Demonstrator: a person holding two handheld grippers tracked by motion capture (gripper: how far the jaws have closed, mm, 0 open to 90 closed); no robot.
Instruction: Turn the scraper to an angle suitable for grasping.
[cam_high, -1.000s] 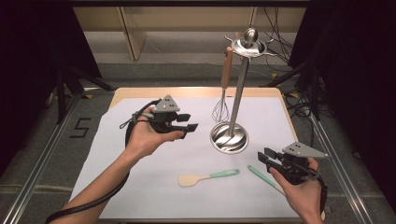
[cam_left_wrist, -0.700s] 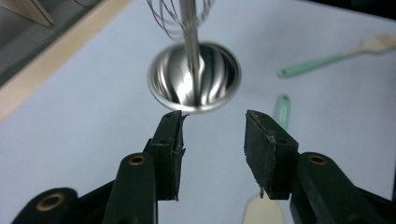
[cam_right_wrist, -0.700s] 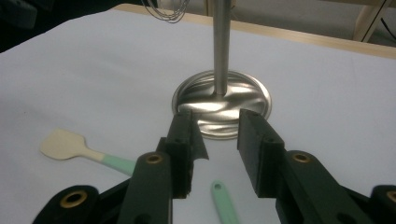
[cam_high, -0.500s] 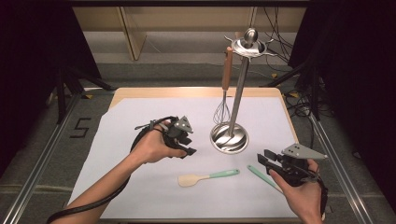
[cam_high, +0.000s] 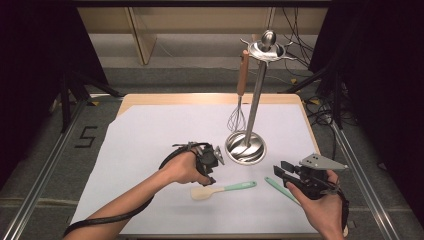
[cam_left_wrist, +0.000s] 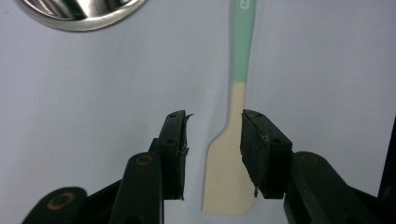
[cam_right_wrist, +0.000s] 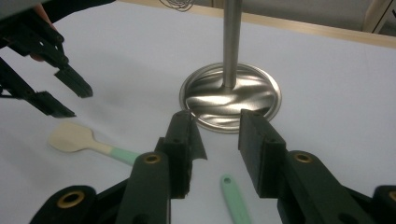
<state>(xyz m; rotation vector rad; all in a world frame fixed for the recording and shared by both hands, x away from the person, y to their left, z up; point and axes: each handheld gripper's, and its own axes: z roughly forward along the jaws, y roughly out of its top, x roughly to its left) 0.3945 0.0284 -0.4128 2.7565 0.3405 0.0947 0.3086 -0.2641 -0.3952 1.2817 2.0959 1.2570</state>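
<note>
Step in hand: the left gripper (cam_high: 212, 170) has come down over the spatula (cam_high: 220, 189) and straddles its cream blade, as its own view shows (cam_left_wrist: 211, 154).
Left gripper state: the jaws have just been closing and stand apart; the blade (cam_left_wrist: 229, 177) lies between them, close against the right-hand jaw in the left gripper view, with a gap to the other. No squeeze on it can be made out yet.
Spatula's place: flat on the white sheet (cam_high: 150, 140), in front of the stand's base (cam_high: 245, 147) and apart from it, green handle pointing towards the right gripper.
Next move, as a judgement: closing the jaws fully on the blade, then lifting; the stand's hooks seem the likely goal, which would call for the handle's end hole to be free.
Right gripper: (cam_high: 280, 172) held above the table's right front, jaws parted with nothing between them (cam_right_wrist: 215, 149); it has just been opening a little.
Second utensil: a green handle (cam_high: 282, 191) lies just below the right gripper.
Stand and its load: the steel stand (cam_high: 257, 90) carries one whisk (cam_high: 239, 100) hanging from its top ring; the other hooks look bare.
Base dish: the shiny round base holds nothing but the pole.
</note>
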